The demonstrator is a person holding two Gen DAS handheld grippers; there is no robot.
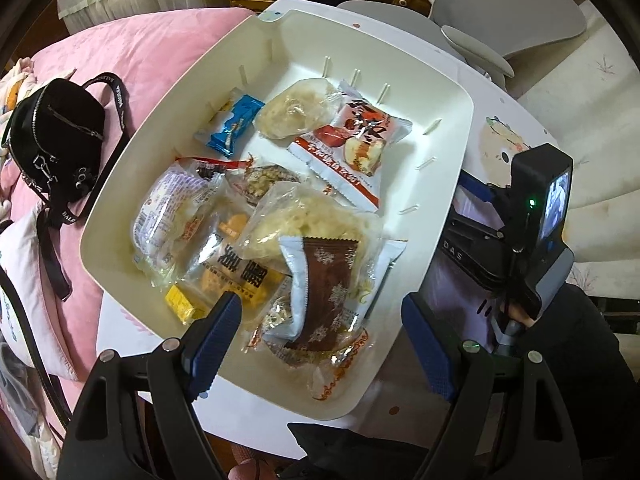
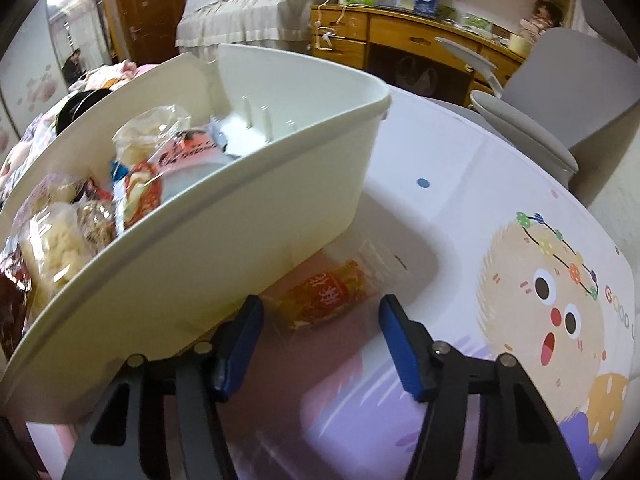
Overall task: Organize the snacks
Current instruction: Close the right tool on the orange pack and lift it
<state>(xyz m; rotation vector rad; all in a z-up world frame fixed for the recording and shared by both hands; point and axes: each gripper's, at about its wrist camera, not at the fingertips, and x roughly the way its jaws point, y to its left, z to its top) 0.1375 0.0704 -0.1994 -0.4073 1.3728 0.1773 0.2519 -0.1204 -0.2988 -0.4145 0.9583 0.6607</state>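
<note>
- Left claw (image 1: 320, 320) hangs released above the white bin (image 1: 448, 184) full of snacks.
- Right claw (image 2: 320, 320), unclenched, straddles a red snack packet (image 2: 328, 296) on the counter (image 2: 460, 208) beside that bin.

Bin (image 1: 280, 60) — cream white. Packets inside: one blue and white (image 1: 232, 126), one red and white (image 1: 356, 148), one brown with pale snowflakes (image 1: 328, 292). Tabletop (image 2: 460, 216) — white, cartoon face, coloured dots. Bedding (image 1: 160, 48) pink. Bag (image 1: 56, 136) black.
</note>
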